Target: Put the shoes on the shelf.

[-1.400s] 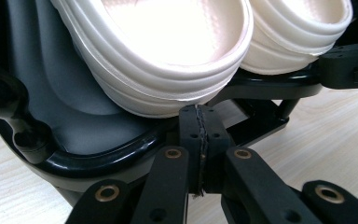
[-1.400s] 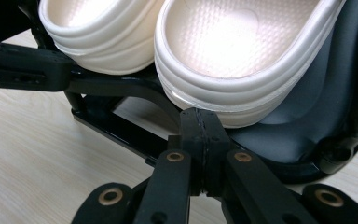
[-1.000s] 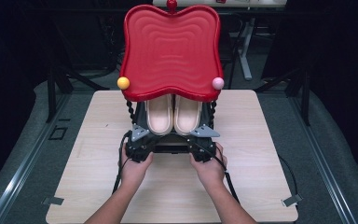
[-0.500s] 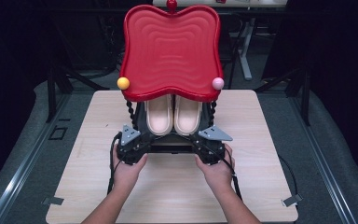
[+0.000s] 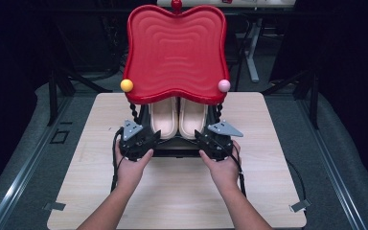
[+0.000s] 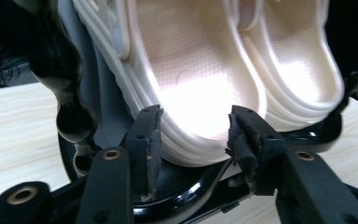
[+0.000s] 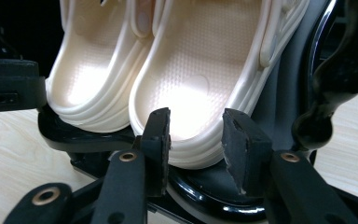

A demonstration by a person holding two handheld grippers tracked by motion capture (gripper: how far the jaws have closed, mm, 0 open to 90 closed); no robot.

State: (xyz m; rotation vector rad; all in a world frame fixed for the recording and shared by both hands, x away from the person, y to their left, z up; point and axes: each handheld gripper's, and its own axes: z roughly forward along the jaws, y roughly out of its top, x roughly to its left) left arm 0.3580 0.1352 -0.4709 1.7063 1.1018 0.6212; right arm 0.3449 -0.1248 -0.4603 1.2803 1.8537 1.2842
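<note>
Sitting heel-down on a glossy black rack (image 5: 175, 152) at table centre, two cream foam clogs (image 5: 178, 117) are leaning side by side under a ridged red tray (image 5: 176, 52). Left gripper (image 6: 193, 135) and right gripper (image 7: 196, 133) have just been opening, each bracketing a ribbed heel, pads seemingly clear. Bare pale wood table (image 5: 182, 196) is lying open toward 6 o'clock.

Two cream clogs (image 5: 164, 116) (image 5: 192, 116) sit side by side under one red tray top (image 5: 176, 50); one yellow knob (image 5: 126, 85), one pink knob (image 5: 224, 86) at its front corners.
</note>
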